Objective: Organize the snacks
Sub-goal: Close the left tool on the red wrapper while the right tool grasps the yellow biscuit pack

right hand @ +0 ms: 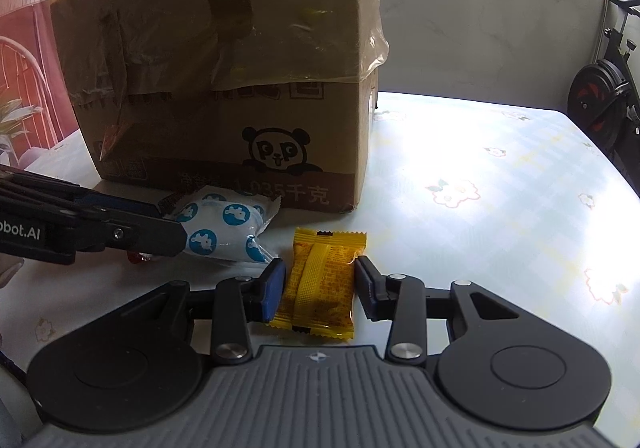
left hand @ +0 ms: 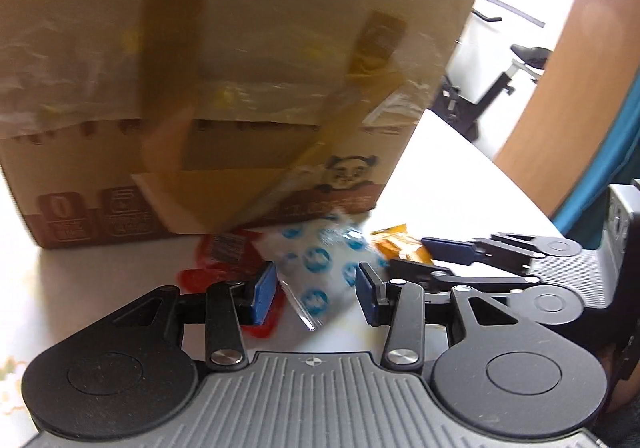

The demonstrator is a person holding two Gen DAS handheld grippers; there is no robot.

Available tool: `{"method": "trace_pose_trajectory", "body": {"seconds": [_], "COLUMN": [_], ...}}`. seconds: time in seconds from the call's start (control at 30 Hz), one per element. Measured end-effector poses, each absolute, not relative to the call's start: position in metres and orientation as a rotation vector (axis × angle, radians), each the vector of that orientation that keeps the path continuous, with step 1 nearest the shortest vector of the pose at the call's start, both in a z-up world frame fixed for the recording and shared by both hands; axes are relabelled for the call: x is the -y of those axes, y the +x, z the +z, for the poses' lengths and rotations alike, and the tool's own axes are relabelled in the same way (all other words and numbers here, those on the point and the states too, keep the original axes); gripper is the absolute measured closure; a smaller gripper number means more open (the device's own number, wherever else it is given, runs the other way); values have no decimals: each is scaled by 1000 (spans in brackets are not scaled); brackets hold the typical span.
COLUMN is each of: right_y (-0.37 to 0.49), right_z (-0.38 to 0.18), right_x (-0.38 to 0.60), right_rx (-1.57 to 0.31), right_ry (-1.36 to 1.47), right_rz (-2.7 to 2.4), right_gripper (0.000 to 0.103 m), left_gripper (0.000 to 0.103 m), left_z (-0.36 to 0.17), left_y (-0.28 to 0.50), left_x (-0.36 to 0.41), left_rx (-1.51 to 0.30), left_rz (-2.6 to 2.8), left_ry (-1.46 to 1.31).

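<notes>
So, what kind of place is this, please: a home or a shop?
Most likely a home. The table wears a flower-print cloth, an exercise bike stands by the wall, and a reused cardboard box sits on the table.

From my left wrist camera the cardboard box [left hand: 224,79] is motion-blurred; its top and left side run past the frame edge, and its printed panels are unreadable. A red packet [left hand: 224,252] lies mostly hidden behind my left gripper [left hand: 316,288] and the white blue-dotted packet [left hand: 320,264]. From my right wrist camera only a red sliver shows under the left gripper's fingers [right hand: 160,238]. The yellow packet [right hand: 320,284] carries print too small to read.
</notes>
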State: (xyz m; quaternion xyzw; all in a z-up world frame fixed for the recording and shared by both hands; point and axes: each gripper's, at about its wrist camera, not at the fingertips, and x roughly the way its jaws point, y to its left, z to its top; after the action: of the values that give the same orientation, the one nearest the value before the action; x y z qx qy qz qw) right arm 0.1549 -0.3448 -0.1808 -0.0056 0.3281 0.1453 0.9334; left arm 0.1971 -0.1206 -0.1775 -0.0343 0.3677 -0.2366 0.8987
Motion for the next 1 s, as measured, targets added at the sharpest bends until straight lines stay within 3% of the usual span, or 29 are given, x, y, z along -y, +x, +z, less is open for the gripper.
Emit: {"method": "trace_pose_trajectory", "body": {"seconds": [0.13, 0.3, 0.4, 0.67, 0.93, 1.0], "right_y": [155, 156, 156, 156, 157, 157], "right_z": [-181, -181, -181, -181, -181, -182], "right_x": [345, 346, 346, 347, 347, 348], "right_rx": [-671, -672, -672, -672, -672, -672], "right_ry": [-8, -5, -3, -3, 0, 1], "right_rz": [298, 299, 299, 300, 301, 301], "right_gripper": [62, 62, 62, 62, 62, 62], "left_gripper": [50, 48, 41, 39, 41, 55], "left_z": [-176, -181, -185, -198, -205, -205], "left_y": [197, 199, 201, 203, 209, 208], "left_x": [100, 86, 86, 108, 122, 122], "left_rx": [-736, -717, -721, -749, -758, -751], "left_rz": [-357, -289, -295, -280, -270, -274], "left_ry": [-92, -57, -65, 35, 61, 53]}}
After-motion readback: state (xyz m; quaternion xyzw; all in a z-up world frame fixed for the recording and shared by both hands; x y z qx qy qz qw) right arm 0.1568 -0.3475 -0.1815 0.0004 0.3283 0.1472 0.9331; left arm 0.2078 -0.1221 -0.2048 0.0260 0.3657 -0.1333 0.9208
